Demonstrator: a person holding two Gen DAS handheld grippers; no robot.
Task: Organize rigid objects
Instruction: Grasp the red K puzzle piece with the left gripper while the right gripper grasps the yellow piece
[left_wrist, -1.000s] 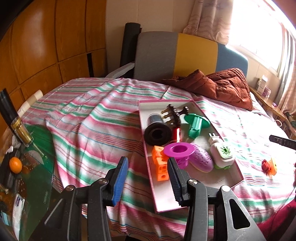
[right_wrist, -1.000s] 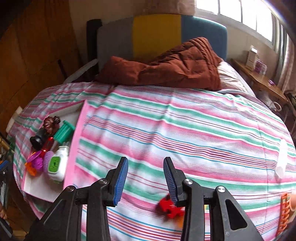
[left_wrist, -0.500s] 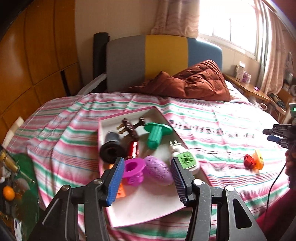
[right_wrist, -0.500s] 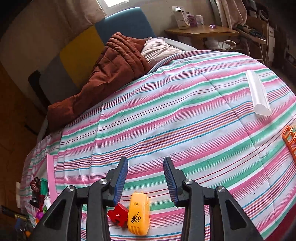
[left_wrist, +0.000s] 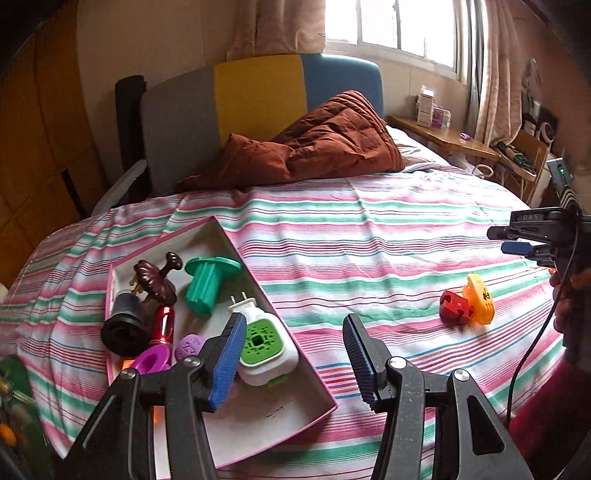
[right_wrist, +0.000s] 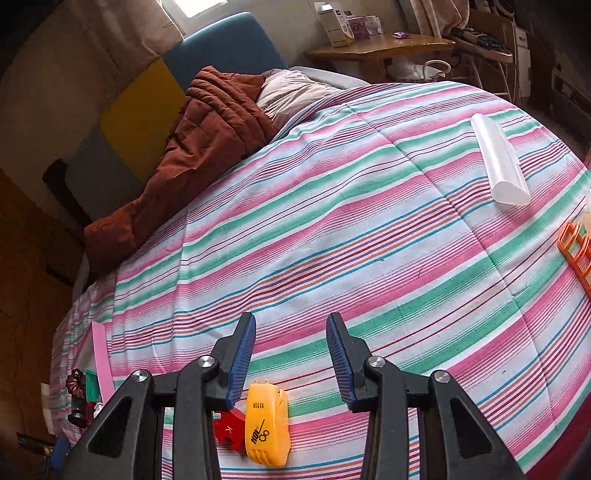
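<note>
A pink-edged white tray (left_wrist: 310, 384) lies on the striped bed at left and holds several objects: a green-and-white plug-in device (left_wrist: 266, 347), a green spool (left_wrist: 207, 284), a black cylinder (left_wrist: 123, 328), a brown hair clip (left_wrist: 151, 282). My left gripper (left_wrist: 293, 354) is open and empty above the tray's right edge. A yellow toy piece (right_wrist: 266, 422) and a red piece (right_wrist: 229, 430) lie together on the bed, also in the left wrist view (left_wrist: 478, 299). My right gripper (right_wrist: 291, 356) is open and empty just above them; it also shows in the left wrist view (left_wrist: 517, 240).
A brown quilt (left_wrist: 314, 151) lies near the headboard. A clear plastic tube (right_wrist: 498, 162) and an orange grid piece (right_wrist: 576, 251) lie on the bed at right. A wooden side table (right_wrist: 376, 46) stands beyond the bed. The tray edge shows at left (right_wrist: 101, 358).
The left gripper has swung right, from over the tray's middle to its right edge. The right gripper has turned right and the yellow and red pieces now lie under its left finger.
</note>
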